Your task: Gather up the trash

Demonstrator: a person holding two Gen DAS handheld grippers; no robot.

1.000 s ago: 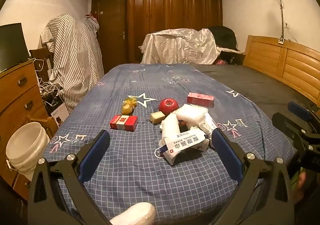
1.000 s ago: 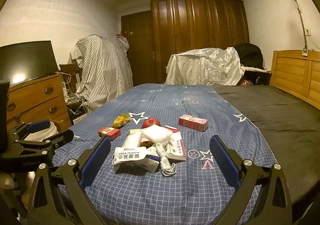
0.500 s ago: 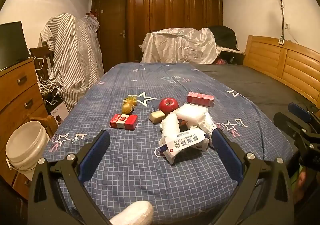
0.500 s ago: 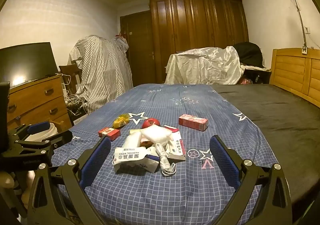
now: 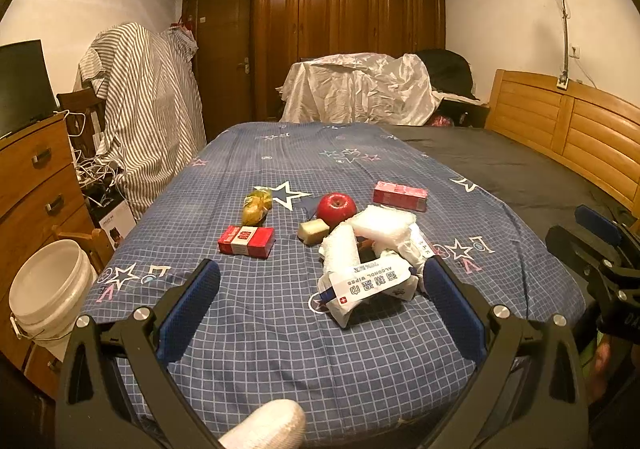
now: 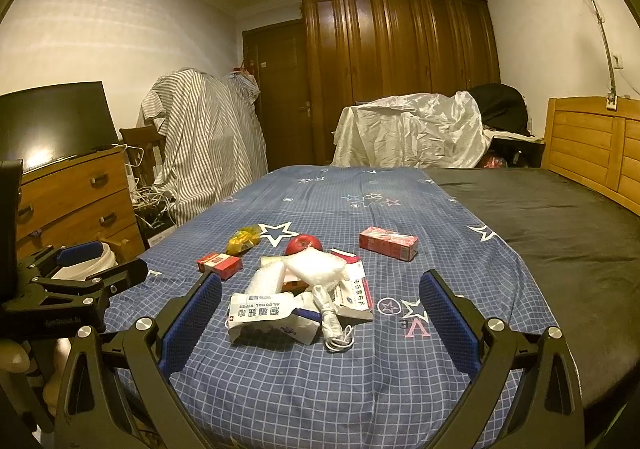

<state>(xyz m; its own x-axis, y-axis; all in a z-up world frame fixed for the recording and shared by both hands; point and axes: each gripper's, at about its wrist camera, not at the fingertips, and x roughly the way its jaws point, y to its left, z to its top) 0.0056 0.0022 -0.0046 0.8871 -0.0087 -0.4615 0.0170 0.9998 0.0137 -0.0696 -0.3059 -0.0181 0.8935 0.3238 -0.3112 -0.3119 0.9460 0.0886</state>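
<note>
From the left wrist, the left gripper [image 5: 320, 289] is seen spread wide above the near bed [image 5: 256, 329] edge, nothing held; the alcohol wipes pack [image 5: 366, 285] lies between its fingers, a white bucket [image 5: 48, 289] far left. From the right wrist, the right gripper [image 6: 320, 303] is likewise held wide and empty, the trash pile [image 6: 308, 289] framed between its fingers.

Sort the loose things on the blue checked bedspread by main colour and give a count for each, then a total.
Red: 3, the apple, the small red box and the long red carton
Yellow: 1, the crumpled wrapper
Cream: 1, the small block
White pile of wipes pack, bubble wrap and cord: overlapping, not counted singly
Total counted: 5
</note>
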